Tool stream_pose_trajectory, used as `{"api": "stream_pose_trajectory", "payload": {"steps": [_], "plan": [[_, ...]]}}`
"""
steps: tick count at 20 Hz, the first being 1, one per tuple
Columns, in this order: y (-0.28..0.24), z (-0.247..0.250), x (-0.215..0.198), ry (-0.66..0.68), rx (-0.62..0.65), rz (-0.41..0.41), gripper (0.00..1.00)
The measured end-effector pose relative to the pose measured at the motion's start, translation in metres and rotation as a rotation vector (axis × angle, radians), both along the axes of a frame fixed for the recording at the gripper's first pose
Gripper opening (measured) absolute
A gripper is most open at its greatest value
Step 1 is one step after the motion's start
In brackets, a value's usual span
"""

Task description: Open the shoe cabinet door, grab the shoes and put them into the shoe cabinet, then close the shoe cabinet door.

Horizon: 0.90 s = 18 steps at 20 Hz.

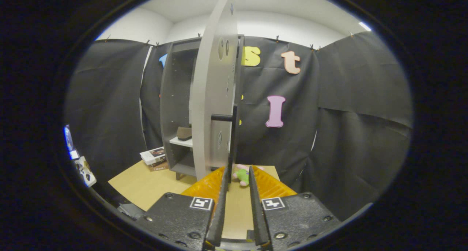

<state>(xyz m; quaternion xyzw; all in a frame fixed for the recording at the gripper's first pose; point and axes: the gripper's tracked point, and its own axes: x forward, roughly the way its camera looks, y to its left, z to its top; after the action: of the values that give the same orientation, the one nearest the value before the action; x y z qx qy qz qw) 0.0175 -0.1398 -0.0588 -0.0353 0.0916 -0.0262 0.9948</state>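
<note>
So this was the closing-the-door part, as far as we could judge. The shoe cabinet (175, 108) stood on the tan table (142, 187) against the booth wall, and its door (214, 97) was swung wide open, edge-on to us, with the dark bar handle (231, 141) running down its near edge. A brown shoe (184, 133) sat on the white shelf (181, 142) inside, so we reckoned the putting-away bit was done for that one at least. We couldn't see whether a second shoe was in there too.

Our gripper (238, 175) was right up at the bottom of that handle. The fingers were parted a little, nothing clamped between them, and the left fingertip looked like it was touching or just beside the handle's lower end. Hard to say which.

Just beyond the fingers a small green and pink plush toy (242, 175) lay on the table, and a stack of books (155, 158) sat beside the cabinet on the far side.

Next move, we figured, needed a sideways push or pull on the door to swing it back toward the cabinet front, keeping contact near the handle and staying clear of the toy.
</note>
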Motion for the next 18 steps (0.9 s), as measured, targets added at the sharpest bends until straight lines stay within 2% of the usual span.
{"api": "stream_pose_trajectory", "payload": {"steps": [1,3,7,15,18], "plan": [[0.006,-0.006,-0.006,0.008,0.003,0.005,0.46],[0.02,-0.02,-0.016,0.028,0.002,0.016,0.59],[0.059,-0.065,-0.027,0.091,0.007,0.035,0.76],[0.132,-0.151,-0.011,0.186,0.032,0.042,0.88],[0.154,-0.182,0.004,0.223,0.059,0.044,0.88]]}}
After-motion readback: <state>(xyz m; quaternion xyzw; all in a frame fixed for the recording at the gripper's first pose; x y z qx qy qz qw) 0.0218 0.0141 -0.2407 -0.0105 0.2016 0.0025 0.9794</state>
